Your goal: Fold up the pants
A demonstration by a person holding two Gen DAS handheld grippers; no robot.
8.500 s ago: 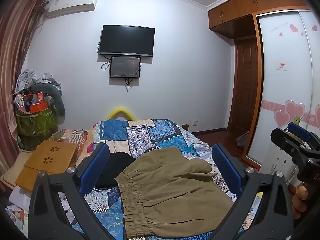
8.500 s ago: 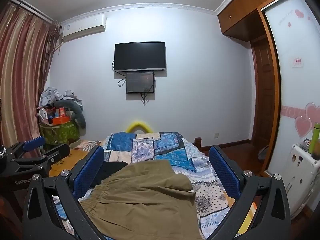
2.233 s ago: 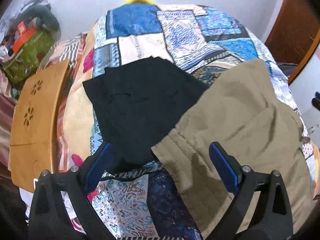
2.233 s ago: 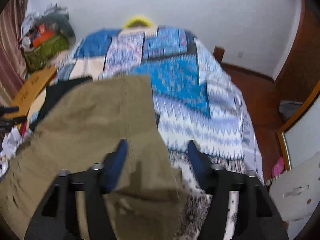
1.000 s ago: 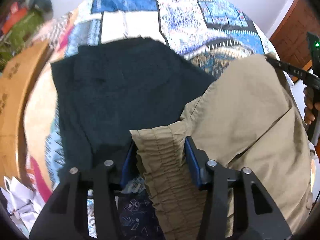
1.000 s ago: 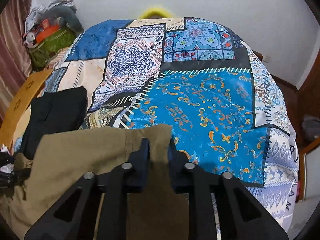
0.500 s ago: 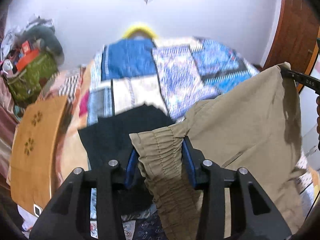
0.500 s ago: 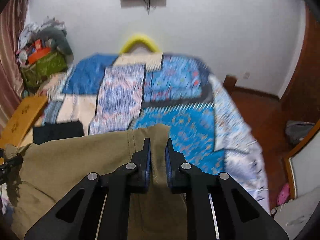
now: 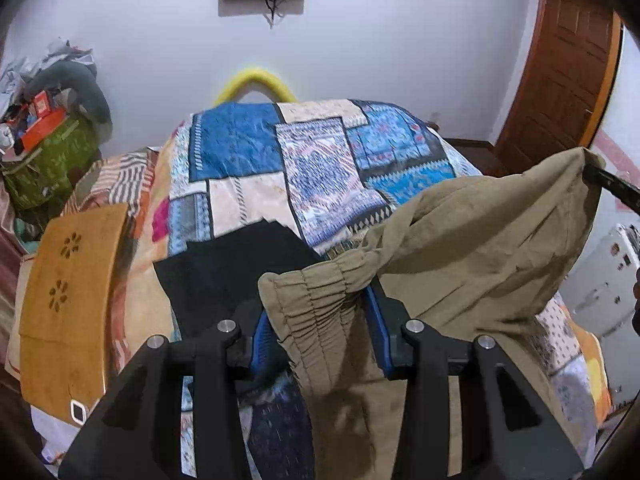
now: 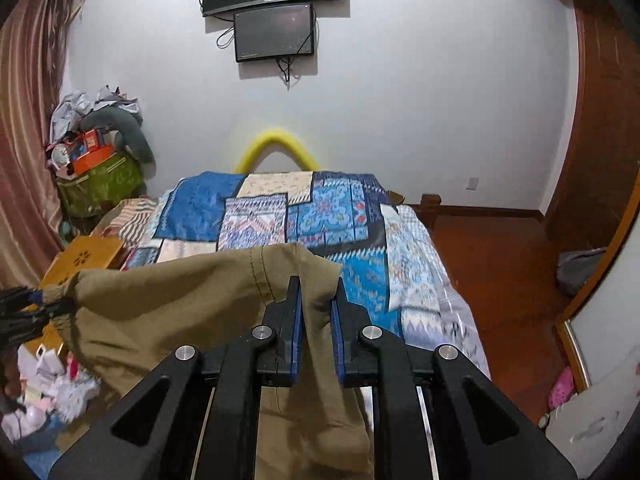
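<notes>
The khaki pants (image 9: 472,248) hang in the air above the bed, stretched between my two grippers. My left gripper (image 9: 320,320) is shut on the gathered elastic waistband (image 9: 316,296). My right gripper (image 10: 316,300) is shut on the hem end of the pants (image 10: 168,300). The right gripper's tip shows at the far right of the left wrist view (image 9: 608,184). The left gripper shows at the left edge of the right wrist view (image 10: 28,308). The lower part of the pants droops below both grippers.
A black garment (image 9: 236,264) lies flat on the patchwork quilt (image 9: 320,156) under the pants. A wooden lap tray (image 9: 68,292) rests at the bed's left edge. A cluttered green basket (image 10: 100,184) stands left; a wooden door (image 9: 560,80) and white cabinet (image 9: 604,284) right.
Both grippers closed on the pants and lifted them off the bed. Since half a second ago they rose a little more, and the cloth hangs stretched between them.
</notes>
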